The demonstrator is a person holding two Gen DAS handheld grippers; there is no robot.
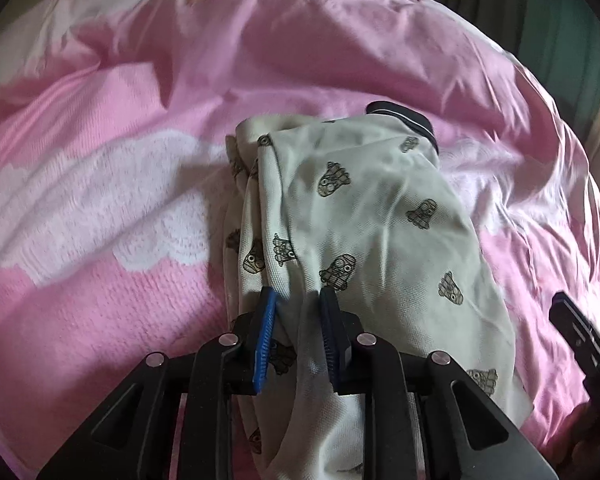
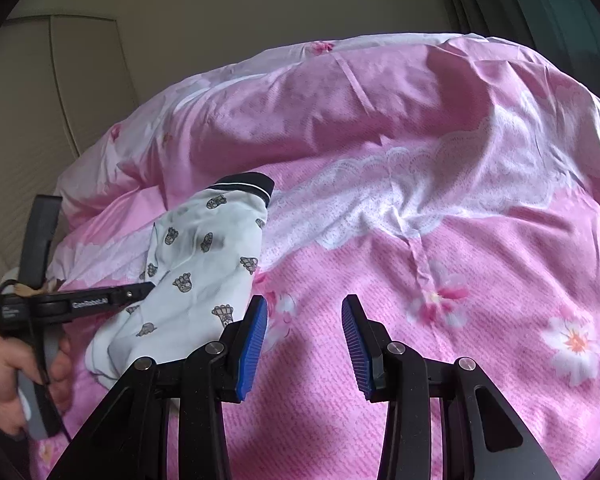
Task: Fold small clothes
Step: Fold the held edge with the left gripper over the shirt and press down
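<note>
— Left gripper [image 1: 298, 300]: what's it doing with that fold?
— Its jaws are slightly parted, with a ridge of the white printed garment [image 1: 364, 232] running up between the blue pads [image 1: 266, 332]. The cloth looks loose there rather than pinched, so I'd call it let go, not clamped.
— And the other one?
— Right gripper [image 2: 305, 320] has its jaws apart with nothing in them, hovering over bare pink bedspread [image 2: 480, 264] just beside the garment's edge. I'd guess it waits there to keep out of the fold's way.
— Where does the garment lie?
— On the bedspread, doubled lengthwise into a narrow strip, dark cuff [image 1: 404, 118] at the far end. In the right wrist view a hand [image 2: 16, 376] holds the left tool low against the strip's near side.
— Done, then?
— Probably not; one more crosswise fold seems likely.
</note>
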